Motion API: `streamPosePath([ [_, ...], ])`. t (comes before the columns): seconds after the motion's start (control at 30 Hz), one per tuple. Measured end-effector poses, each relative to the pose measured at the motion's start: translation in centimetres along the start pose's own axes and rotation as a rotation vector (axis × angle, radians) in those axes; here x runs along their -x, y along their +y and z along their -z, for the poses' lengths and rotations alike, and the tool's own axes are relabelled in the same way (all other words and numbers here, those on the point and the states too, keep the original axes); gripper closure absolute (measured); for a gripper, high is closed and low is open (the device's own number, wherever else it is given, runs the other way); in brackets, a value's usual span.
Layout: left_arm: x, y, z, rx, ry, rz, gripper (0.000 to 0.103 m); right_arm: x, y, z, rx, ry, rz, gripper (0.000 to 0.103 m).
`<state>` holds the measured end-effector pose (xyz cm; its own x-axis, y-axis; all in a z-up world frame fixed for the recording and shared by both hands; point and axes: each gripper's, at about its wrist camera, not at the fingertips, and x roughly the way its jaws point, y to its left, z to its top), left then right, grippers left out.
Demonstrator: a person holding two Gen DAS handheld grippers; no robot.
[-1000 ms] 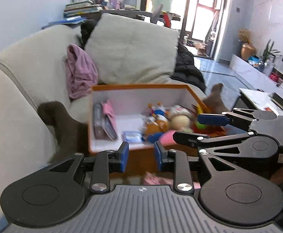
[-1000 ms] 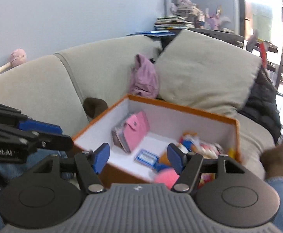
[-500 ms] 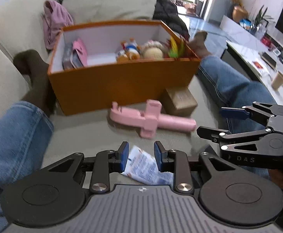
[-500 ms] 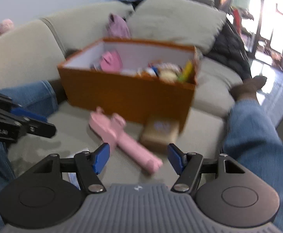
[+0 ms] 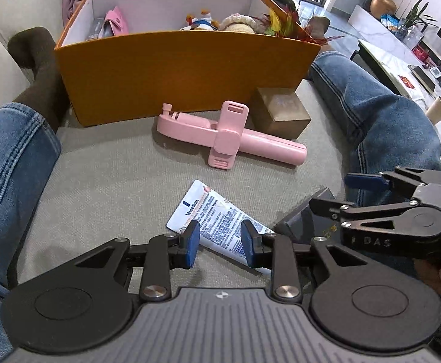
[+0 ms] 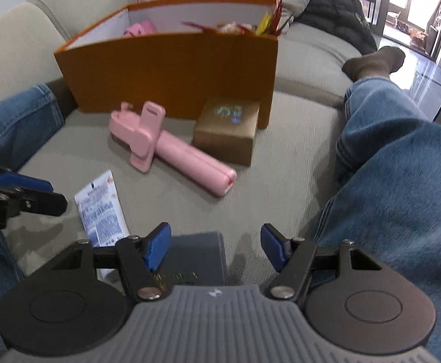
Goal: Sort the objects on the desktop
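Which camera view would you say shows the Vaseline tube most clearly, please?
The left wrist view: the Vaseline tube lies sharp and near centre, its brand name readable, only its lower end hidden behind the blue pads. The right wrist view shows it blurred at the left, partly covered, its print unreadable.

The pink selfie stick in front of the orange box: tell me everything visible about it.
The pink selfie stick is smooth, matte plastic: a folded, rounded handle with a phone clamp set crosswise near the middle and a small knob at one end. It lies flat on the grey sofa cushion, before the orange box and beside a brown cardboard box; contact between them is unclear. No tool touches it.
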<state>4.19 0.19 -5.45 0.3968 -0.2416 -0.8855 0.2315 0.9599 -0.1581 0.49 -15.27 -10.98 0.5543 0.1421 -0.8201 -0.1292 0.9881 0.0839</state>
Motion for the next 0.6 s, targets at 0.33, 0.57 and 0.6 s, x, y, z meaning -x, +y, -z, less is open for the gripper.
streamPosePath([
  [0.33,-0.4,0.6,0.2,0.031,0.009,-0.005,0.068,-1.1,1.4,-0.7,0.024,0.003,-0.09,0.075],
  [0.57,-0.3,1.1,0.4,0.049,0.007,-0.016,0.068,-0.6,2.7,-1.3,0.048,-0.031,-0.198,0.09],
  [0.6,-0.3,1.2,0.4,0.051,0.009,-0.016,0.069,-0.3,2.6,-1.4,0.046,-0.042,-0.187,0.089],
])
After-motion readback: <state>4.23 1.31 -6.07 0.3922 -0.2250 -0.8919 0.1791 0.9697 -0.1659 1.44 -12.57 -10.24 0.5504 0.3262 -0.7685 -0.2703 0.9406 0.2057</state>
